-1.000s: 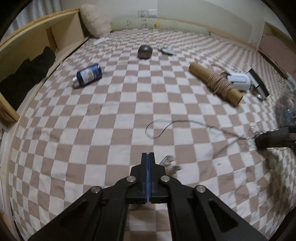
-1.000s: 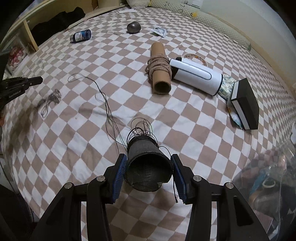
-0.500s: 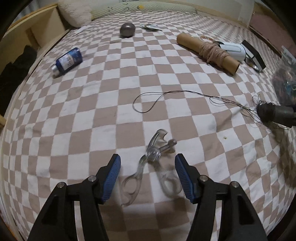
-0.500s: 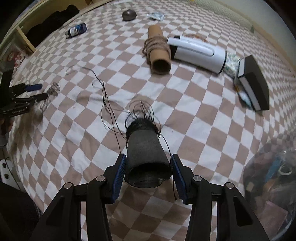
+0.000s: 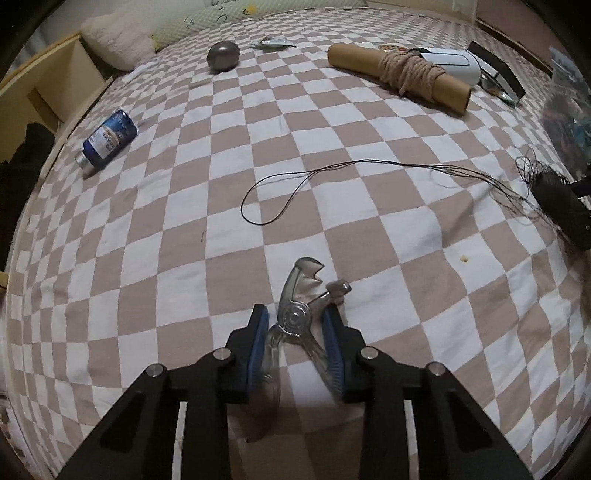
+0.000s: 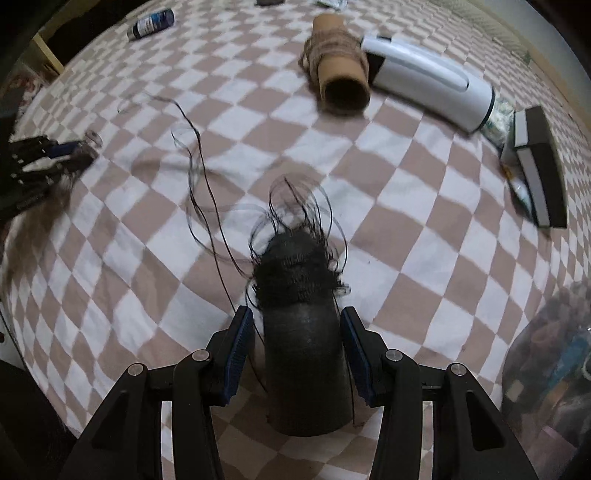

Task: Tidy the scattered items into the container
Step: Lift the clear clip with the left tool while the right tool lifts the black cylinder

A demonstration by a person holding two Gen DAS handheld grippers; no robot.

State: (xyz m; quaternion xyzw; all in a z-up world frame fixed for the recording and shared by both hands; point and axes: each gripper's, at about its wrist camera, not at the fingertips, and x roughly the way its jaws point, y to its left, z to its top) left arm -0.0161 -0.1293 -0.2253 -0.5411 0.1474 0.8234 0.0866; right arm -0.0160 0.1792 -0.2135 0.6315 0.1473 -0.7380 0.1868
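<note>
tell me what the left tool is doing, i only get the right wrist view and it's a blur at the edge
observer: the left tool has its pads against both handles of the clear-handled scissors, which lie on the bedspread
operator: is the thread from my black thread spool near them
observer: no, its loop lies apart, further up the bed
operator: what's past the blue bottle
observer: a fluffy white pillow at the bed's corner

Both the left gripper [image 5: 297, 332] and right gripper [image 6: 297, 343] are matte black, angular linkages with silver round screws and ribbed blue finger pads [image 5: 257, 345].
</note>
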